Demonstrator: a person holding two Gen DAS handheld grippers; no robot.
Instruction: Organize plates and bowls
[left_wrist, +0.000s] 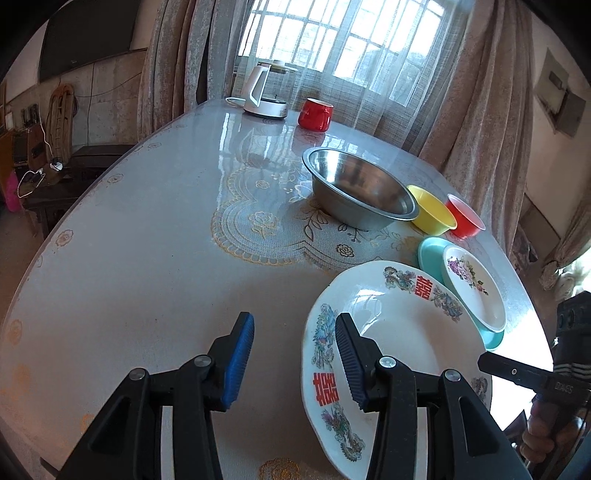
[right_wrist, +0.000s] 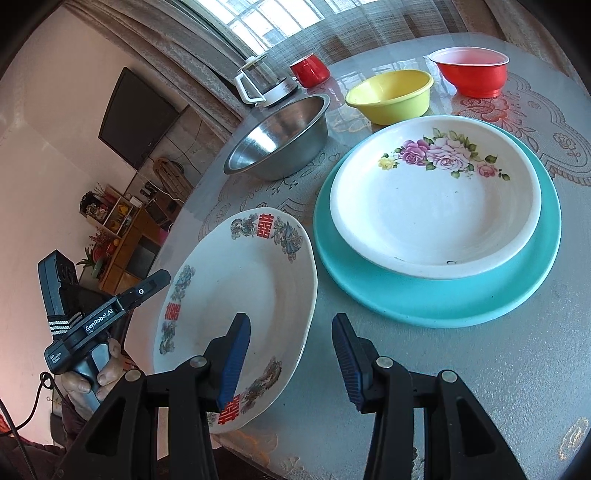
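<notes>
A white plate with red characters and dragons (left_wrist: 399, 332) (right_wrist: 236, 295) lies at the table's near edge. My left gripper (left_wrist: 295, 363) is open, its right finger over the plate's left rim. My right gripper (right_wrist: 291, 363) is open, its left finger over the plate's right rim. A white rose plate (right_wrist: 436, 199) (left_wrist: 476, 288) sits on a teal plate (right_wrist: 443, 295) (left_wrist: 428, 254). Behind stand a steel bowl (left_wrist: 358, 188) (right_wrist: 280, 144), a yellow bowl (left_wrist: 432, 210) (right_wrist: 391, 96) and a red bowl (left_wrist: 465, 218) (right_wrist: 471, 74).
A white kettle (left_wrist: 264, 92) (right_wrist: 264, 83) and a red cup (left_wrist: 316, 114) (right_wrist: 309, 72) stand at the table's far side by the curtained window. The round table (left_wrist: 140, 236) has a glossy lace-patterned cover. The left gripper's body shows in the right wrist view (right_wrist: 92, 317).
</notes>
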